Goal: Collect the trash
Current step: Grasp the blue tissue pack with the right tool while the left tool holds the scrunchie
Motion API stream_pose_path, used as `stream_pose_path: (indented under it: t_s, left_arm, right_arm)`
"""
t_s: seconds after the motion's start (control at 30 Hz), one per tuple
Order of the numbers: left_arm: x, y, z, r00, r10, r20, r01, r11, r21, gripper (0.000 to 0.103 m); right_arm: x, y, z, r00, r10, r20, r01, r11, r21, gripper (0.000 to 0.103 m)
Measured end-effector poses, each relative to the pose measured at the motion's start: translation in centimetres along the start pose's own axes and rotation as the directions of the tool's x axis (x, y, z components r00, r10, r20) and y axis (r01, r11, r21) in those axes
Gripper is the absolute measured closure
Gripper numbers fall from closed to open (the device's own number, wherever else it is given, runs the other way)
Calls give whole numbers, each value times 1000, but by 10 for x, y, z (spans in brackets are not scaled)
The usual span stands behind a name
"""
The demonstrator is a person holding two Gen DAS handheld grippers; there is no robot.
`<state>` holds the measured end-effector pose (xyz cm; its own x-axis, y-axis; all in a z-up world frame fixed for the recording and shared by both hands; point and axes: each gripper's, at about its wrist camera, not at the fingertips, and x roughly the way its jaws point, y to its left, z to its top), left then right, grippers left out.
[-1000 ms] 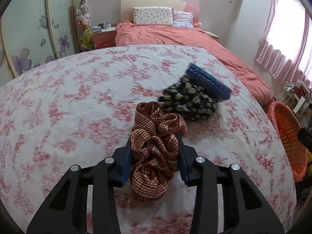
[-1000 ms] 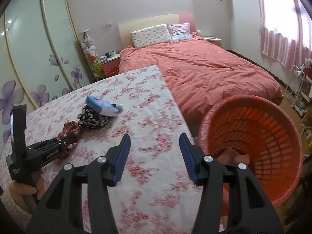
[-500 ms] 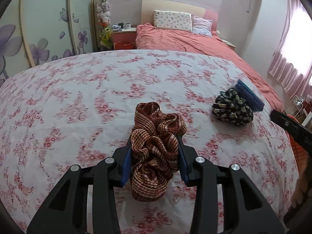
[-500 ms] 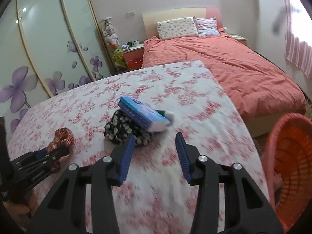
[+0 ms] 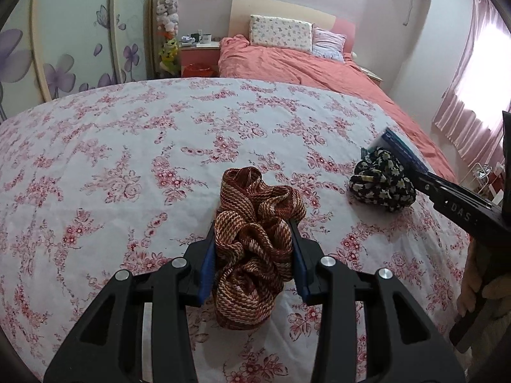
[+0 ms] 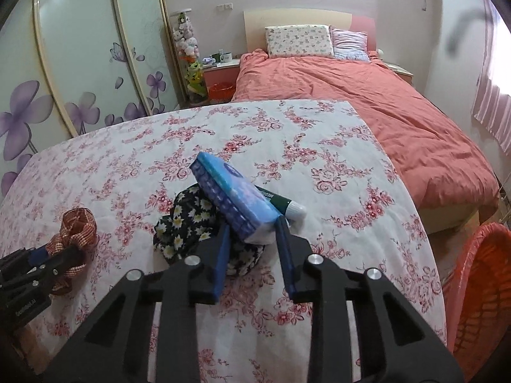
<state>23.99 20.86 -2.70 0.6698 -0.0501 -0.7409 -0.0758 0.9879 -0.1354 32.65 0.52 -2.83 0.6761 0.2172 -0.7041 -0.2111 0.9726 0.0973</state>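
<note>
Right gripper [image 6: 252, 242] now reaches blue pack [image 6: 233, 202].

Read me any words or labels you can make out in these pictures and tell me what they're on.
"DAS": partial lettering on the right gripper's black arm, seen in the left wrist view.
"MEDIC": partial white print on the green tube.
Lettering on the left gripper's arm in the right wrist view: too blurred to read.
Blue box: print too blurred to read.

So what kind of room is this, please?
Most likely a home bedroom: a bed with pillows, a wardrobe with sliding flower-print doors, and a nightstand beside the bed.
</note>
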Motion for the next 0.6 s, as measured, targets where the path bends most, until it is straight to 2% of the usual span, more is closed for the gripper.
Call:
stream_pose_path:
  t_s: [0.2,0.27,0.6]
  left_arm:
    - [4,-3,0,1000,-8,-6,8,1000,4,62]
    - [4,-3,0,1000,-7,-7,7,1000,3,62]
    - [3,-14,4,1000,-14,-1,14,1000,5,62]
  right_arm:
    - [4,6,2,1000,4,0,-4,1000,-23,77]
    - [5,8,3,1000,9,0,-9,1000,-25,86]
    - [-8,0,-5,999,25,22,-26,999,24,89]
